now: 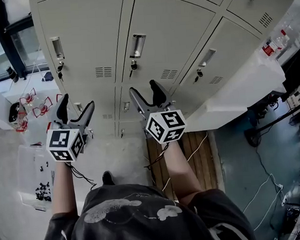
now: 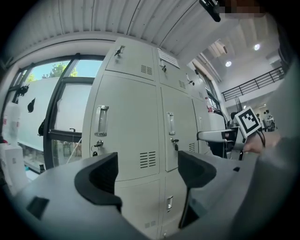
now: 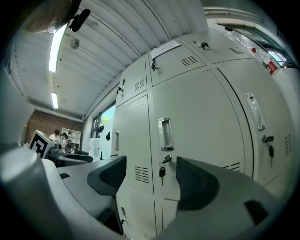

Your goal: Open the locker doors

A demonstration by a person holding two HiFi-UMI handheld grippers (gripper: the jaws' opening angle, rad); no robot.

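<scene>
Head view looks steeply down the front of a bank of pale grey metal lockers point(image 1: 108, 23). All the locker doors point(image 1: 167, 34) that show sit shut and flush in their frames. Each large door has a recessed steel handle point(image 1: 137, 45) near its left edge, a key point(image 1: 133, 66) in the lock just below it, and vent slots point(image 1: 169, 73) lower down. A row of smaller doors point(image 1: 126, 105) runs beneath, down towards the floor.

Both grippers are held up in front of the lockers, clear of the doors and touching nothing. The left gripper point(image 2: 147, 171) has its two dark jaws spread wide with nothing between them. In the left gripper view its gap frames the vent slots of the leftmost door. The right gripper point(image 3: 152, 178) is likewise wide open and empty. In the right gripper view its gap frames the middle door's key, from which a dark fob hangs. Each gripper carries a marker cube point(image 1: 64, 144) at its near end, above the person's forearm.

Left of the lockers stands a tall window point(image 2: 61, 108). A white ledge point(image 1: 239, 86) butts against the lockers' right side. On the floor, wooden boards point(image 1: 185, 150) lie under the right arm with cables point(image 1: 192, 152) across them. A clear tray point(image 1: 37, 184) holding small black parts lies near the floor's left edge.
</scene>
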